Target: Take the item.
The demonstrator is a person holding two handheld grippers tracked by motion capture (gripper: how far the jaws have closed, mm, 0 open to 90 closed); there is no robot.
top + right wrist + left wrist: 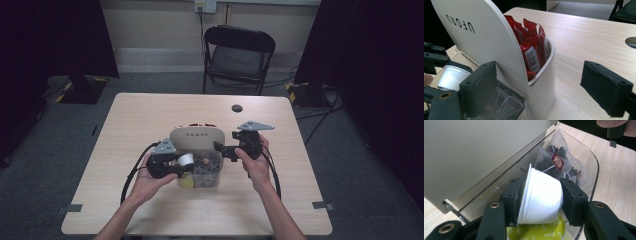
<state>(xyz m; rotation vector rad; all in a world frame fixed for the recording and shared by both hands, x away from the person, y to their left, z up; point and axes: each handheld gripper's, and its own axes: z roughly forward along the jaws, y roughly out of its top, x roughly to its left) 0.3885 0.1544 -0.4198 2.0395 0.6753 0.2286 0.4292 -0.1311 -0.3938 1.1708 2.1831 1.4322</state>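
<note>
A beige organiser with a rounded lid marked UFORU [196,136] [481,37] stands mid-table. Red sachets [531,47] stand upright in its rear compartment. Its clear front bin [591,170] holds mesh tea bags [556,160] and a yellow-green capsule [536,232]. My left gripper [540,192] [175,165] is shut on a white capsule [541,197] [186,160], held on its side just above the bin. My right gripper [544,82] [220,147] is open at the organiser's right side. One jaw sits by the clear bin and the other stands apart over the bare table.
The wooden table [150,115] has a round cable hole [237,108] behind the organiser. A black folding chair [239,55] stands beyond the far edge. Dark curtains hang on both sides of the room.
</note>
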